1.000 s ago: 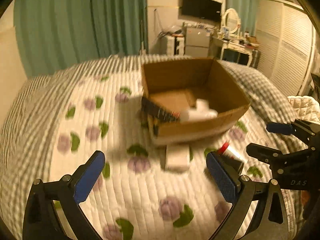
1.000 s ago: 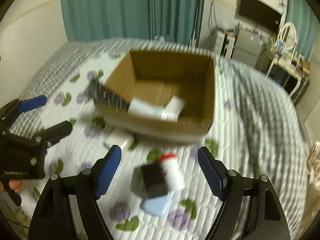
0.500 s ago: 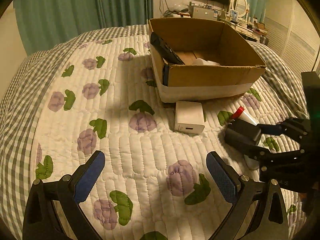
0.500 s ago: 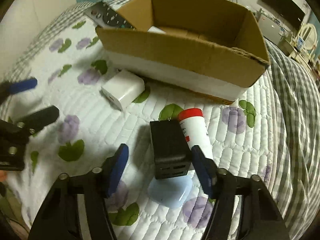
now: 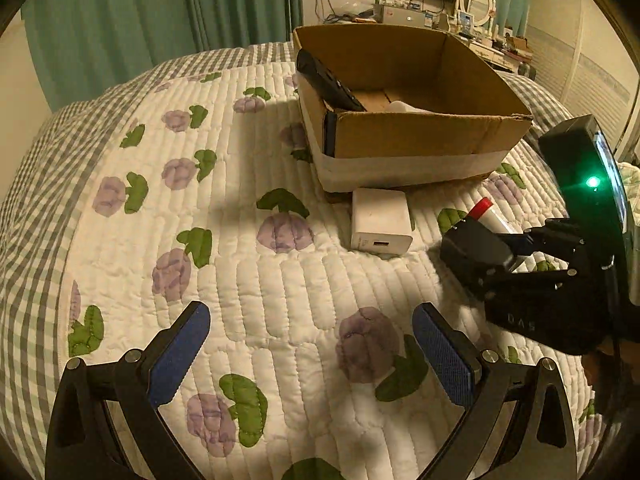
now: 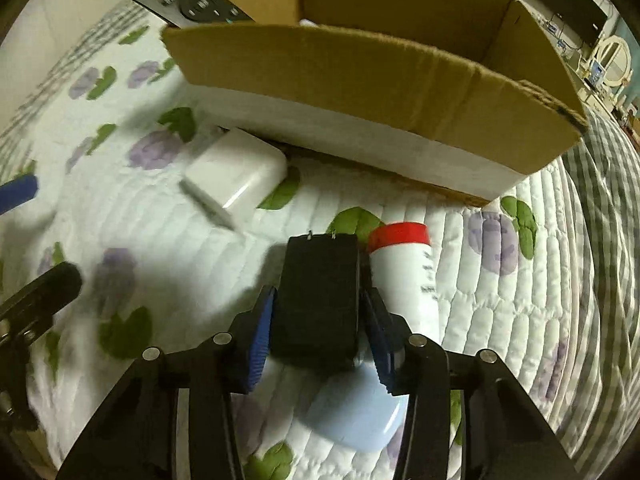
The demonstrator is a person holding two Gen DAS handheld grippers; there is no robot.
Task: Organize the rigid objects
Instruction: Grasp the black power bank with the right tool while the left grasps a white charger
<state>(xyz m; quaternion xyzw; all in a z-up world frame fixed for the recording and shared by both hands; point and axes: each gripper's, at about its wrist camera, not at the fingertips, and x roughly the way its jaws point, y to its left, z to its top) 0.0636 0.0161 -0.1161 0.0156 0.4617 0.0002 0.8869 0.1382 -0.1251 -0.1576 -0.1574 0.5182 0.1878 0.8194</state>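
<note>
Since a second ago the right gripper (image 6: 318,326) has dropped to the quilt and its jaws are closing, blue pads now against both sides of the black rectangular plastic adapter (image 6: 318,300). The adapter lies beside the white red-capped tube (image 6: 408,276), partly over a pale blue case (image 6: 356,416), before the brown cardboard box (image 6: 360,80). With it clamped, lifting into the box looks next; the left gripper (image 5: 314,354) hovers spread wide and empty, short of the white square charger (image 5: 380,222).

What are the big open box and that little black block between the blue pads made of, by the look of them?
The box looks like brown corrugated cardboard: matte, with frayed top edges and a white band around its base. The black block, probably hard matte plastic, shows two small metal prongs at its end; it may be a charger.
</note>
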